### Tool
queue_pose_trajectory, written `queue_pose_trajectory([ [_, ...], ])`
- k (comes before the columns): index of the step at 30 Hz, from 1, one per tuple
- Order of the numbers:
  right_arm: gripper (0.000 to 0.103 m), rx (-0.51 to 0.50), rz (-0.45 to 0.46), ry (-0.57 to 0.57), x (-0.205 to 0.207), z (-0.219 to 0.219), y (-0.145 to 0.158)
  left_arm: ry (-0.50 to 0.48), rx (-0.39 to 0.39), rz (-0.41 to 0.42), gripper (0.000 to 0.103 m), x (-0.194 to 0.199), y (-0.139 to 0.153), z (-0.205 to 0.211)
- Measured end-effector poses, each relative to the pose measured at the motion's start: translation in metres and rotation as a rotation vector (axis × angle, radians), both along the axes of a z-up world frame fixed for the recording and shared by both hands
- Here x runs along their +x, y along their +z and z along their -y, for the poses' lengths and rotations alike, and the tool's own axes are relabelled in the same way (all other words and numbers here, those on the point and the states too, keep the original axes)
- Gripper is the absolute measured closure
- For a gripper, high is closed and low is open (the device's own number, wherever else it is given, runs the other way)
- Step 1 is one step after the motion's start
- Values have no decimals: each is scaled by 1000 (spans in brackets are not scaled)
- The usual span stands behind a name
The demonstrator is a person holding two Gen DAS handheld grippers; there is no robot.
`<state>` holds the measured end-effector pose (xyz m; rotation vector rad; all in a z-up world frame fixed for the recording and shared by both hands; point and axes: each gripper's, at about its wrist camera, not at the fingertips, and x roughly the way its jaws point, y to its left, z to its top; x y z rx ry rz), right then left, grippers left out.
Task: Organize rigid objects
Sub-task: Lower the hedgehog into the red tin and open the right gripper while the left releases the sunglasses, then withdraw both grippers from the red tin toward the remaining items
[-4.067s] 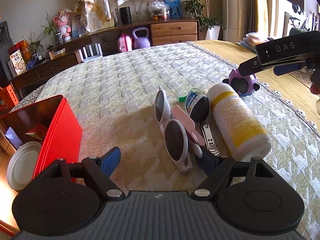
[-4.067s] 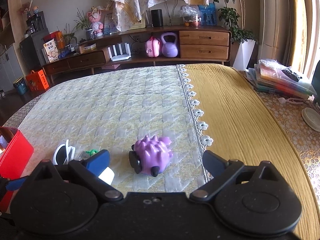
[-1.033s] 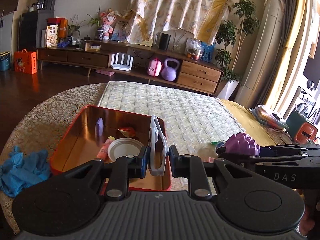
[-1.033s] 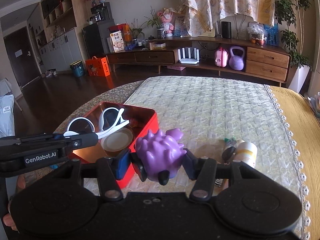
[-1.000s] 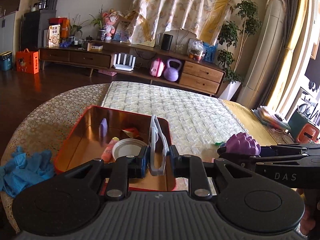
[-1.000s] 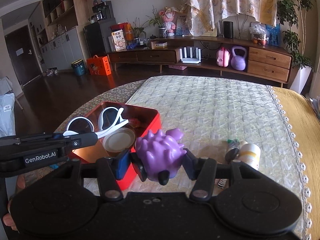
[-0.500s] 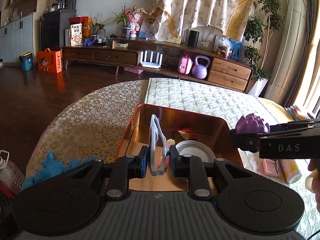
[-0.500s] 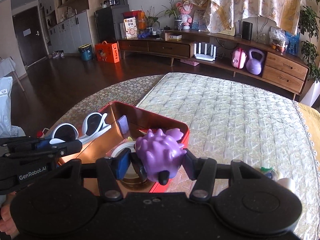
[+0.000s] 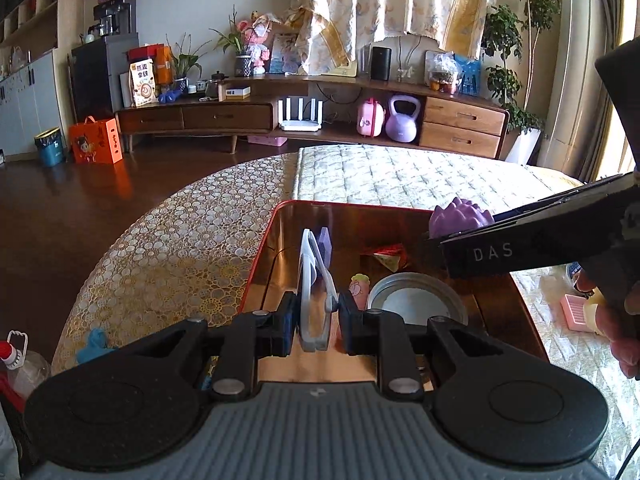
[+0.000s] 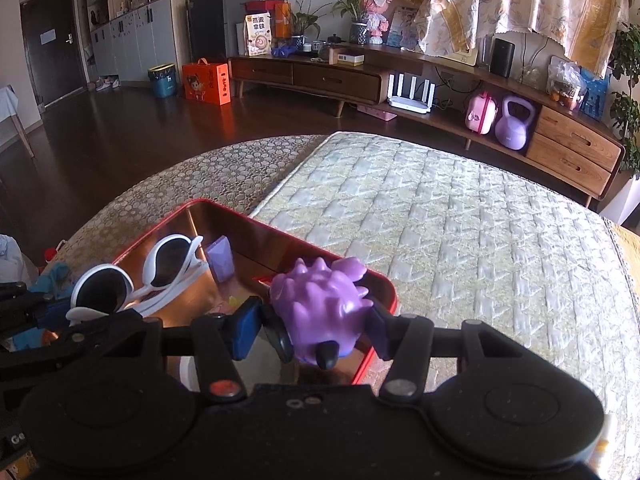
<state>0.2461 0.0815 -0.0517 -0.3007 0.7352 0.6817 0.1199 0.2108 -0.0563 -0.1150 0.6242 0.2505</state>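
In the left wrist view the left gripper (image 9: 316,322) has its fingers (image 9: 286,322) clamped on the white sunglasses (image 9: 314,300), which stand on edge between the pads, above the open red tin (image 9: 264,240); inside the tin lie a round white lid (image 9: 416,304), a small purple block (image 9: 325,244), a pink tube (image 9: 359,288) and a red and yellow wrapper (image 9: 386,256); the right gripper (image 9: 452,232) reaches in from the right edge, carrying the purple spiky toy (image 9: 460,216) above the tin's far right corner; a hand (image 9: 616,308) holds that gripper; to the right of the tin a pink comb (image 9: 574,312) lies on the quilted tabletop (image 9: 400,176); a blue glove (image 9: 94,344) lies at the left of the tin; in the right wrist view the right gripper (image 10: 316,328) has its fingers (image 10: 244,328) closed on the purple spiky toy (image 10: 320,308), which is clamped at its sides and hangs above the right-hand rim of the red tin (image 10: 384,300); the white sunglasses (image 10: 136,280) show lens-on over the tin's left part, pinched at their near end by the left gripper (image 10: 56,312); the small purple block (image 10: 221,258) stands in the tin just right of them; the quilted tabletop (image 10: 460,220) stretches beyond.
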Motion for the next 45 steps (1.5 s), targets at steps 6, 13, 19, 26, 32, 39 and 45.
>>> queue_pose_trajectory([
  [6, 49, -21, 3, -6, 3, -10, -6, 14, -20, -28, 82, 6, -8, -7],
  [13, 48, -27, 0, -6, 1, -14, -10, 13, -31, -47, 82, 12, -12, -7],
  [19, 47, -19, -14, -6, -1, -11, -8, 10, -34, -66, 81, 16, -12, -4],
  [26, 44, 7, -12, -5, -11, 0, 2, 12, -46, -81, 81, 15, -11, -5],
  [32, 41, 49, -19, 6, -25, 14, 15, 13, -67, -90, 78, 11, -10, -5],
  [39, 37, 95, -27, 26, -46, 30, 31, 5, -65, -55, 42, -2, 0, 3],
  [45, 32, 138, -40, 17, -61, 48, 40, -7, -71, -38, 42, -14, 12, 13],
])
